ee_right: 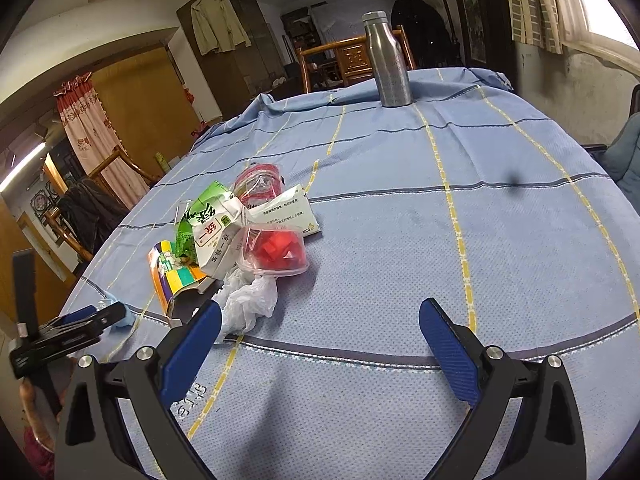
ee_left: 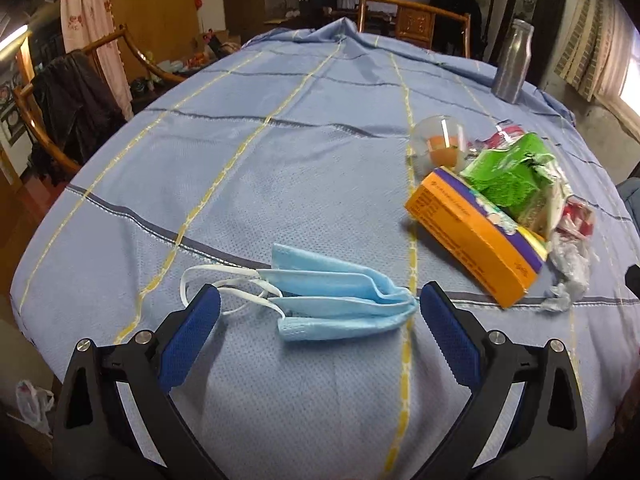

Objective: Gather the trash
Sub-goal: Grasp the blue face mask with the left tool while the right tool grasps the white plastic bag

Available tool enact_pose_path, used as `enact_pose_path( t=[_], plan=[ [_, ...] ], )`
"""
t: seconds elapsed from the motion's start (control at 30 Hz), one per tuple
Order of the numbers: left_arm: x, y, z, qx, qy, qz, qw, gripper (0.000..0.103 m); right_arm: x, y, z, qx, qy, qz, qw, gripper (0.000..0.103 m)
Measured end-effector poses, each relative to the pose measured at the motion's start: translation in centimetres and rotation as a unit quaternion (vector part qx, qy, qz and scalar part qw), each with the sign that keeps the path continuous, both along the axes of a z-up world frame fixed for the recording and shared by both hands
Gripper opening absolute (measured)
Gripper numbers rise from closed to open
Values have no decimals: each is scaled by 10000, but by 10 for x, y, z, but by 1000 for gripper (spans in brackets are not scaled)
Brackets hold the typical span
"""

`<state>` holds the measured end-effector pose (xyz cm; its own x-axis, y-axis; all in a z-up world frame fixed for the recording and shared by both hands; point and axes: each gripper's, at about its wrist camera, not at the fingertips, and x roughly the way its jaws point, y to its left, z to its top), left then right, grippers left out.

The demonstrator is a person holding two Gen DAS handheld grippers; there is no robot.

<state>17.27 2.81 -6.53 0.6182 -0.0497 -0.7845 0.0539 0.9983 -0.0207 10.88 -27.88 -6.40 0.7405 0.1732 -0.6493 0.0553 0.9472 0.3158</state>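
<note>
Trash on a blue checked tablecloth (ee_left: pixel 280 168), in two lots. Nearest lot: folded blue face masks (ee_left: pixel 336 300) with white ear loops, lying flat right between the tips of the left gripper (ee_left: pixel 320 304), its blue-padded fingers (ee_left: pixel 192 340) spread wide to either side and closed on nothing; loops by the left finger, folded edge just short of the right one. Whether the pads touch the masks or the cloth: cannot tell.

Second lot ahead and to the right of the left gripper: an orange and purple carton (ee_left: pixel 476 232) on its side, a torn green drink carton (ee_left: pixel 508 176) leaning on top of it, crumpled clear plastic film (ee_left: pixel 568 268) just beside its near end, a clear plastic cup (ee_left: pixel 440 140) with something orange inside just beyond.

Same pile from the right wrist camera, ahead and to the left of the right gripper (ee_right: pixel 320 320): green drink carton (ee_right: pixel 212 228), a clear tub with red pieces (ee_right: pixel 276 252) touching it, a white printed packet (ee_right: pixel 288 212) behind, crumpled film (ee_right: pixel 248 300) nearest, just beside the left finger. Right gripper fingers also wide apart, empty, over bare cloth. Left gripper (ee_right: pixel 80 324) visible at far left with a corner of mask at its tip.

Well beyond both tools, upright near the far edge: a steel bottle (ee_right: pixel 388 60).
</note>
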Motion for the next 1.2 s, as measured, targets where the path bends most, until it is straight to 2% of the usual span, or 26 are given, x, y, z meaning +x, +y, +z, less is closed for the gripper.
enact_pose_path(
  t=[0.07, 0.1, 0.13, 0.23, 0.3, 0.5, 0.6, 0.73, 0.77, 0.83, 0.9, 1.0, 1.07, 1.1, 1.13, 1.17, 1.2],
  plan=[
    [5, 5, -4, -212, 97, 1, 9997, 95, 1, 0, -1, 22, 36, 23, 10000, 97],
    [5, 7, -5, -320, 75, -39, 9995, 83, 2, 0, -1, 33, 50, 36, 10000, 97],
    [4, 8, -6, -378, 67, -100, 9992, 66, 2, 0, -1, 42, 48, 40, 10000, 97],
    [-7, 13, -1, -529, -150, -173, 9983, 58, 1, 0, 0, 37, -6, 28, 10000, 97],
    [-19, 16, 7, -630, -351, -191, 9972, 58, -1, 2, 1, -24, -66, 18, 10000, 97],
    [-56, 26, 29, -595, -785, -113, 9951, 58, 1, 6, 1, -95, -7, 138, 9999, 97],
    [-68, 32, 37, -590, -911, -42, 9941, 58, 2, 8, 0, 15, 40, 298, 9995, 97],
    [-77, 42, 41, -587, -980, 21, 9934, 58, 6, 26, 1, -130, 122, 569, 9982, 97],
    [-78, 44, 42, -580, -994, 40, 9933, 58, 9, 32, 1, -100, 168, 684, 9975, 96],
    [-80, 47, 42, -604, -1018, 60, 9930, 58, 18, 45, 1, -108, 282, 875, 9957, 85],
    [-81, 50, 42, -633, -1032, 59, 9926, 58, 27, 56, 1, -236, 394, 964, 9943, 79],
    [-81, 53, 41, -633, -1035, 76, 9926, 58, 46, 67, -5, -432, 674, 921, 9925, 78],
    [-81, 55, 40, -627, -1024, 80, 9927, 58, 59, 69, -14, -398, 925, 889, 9909, 77],
    [-82, 55, 40, -628, -1020, 88, 9928, 58, 60, 69, -14, -392, 931, 882, 9910, 73],
    [-82, 57, 40, -639, -1019, 102, 9927, 58, 59, 70, -12, -400, 856, 878, 9916, 45],
    [-83, 58, 40, -654, -1022, 116, 9925, 58, 57, 70, -9, -387, 775, 877, 9924, 25],
    [-85, 60, 41, -668, -1031, 132, 9923, 58, 54, 68, -7, -338, 740, 845, 9931, 17]
  ],
)
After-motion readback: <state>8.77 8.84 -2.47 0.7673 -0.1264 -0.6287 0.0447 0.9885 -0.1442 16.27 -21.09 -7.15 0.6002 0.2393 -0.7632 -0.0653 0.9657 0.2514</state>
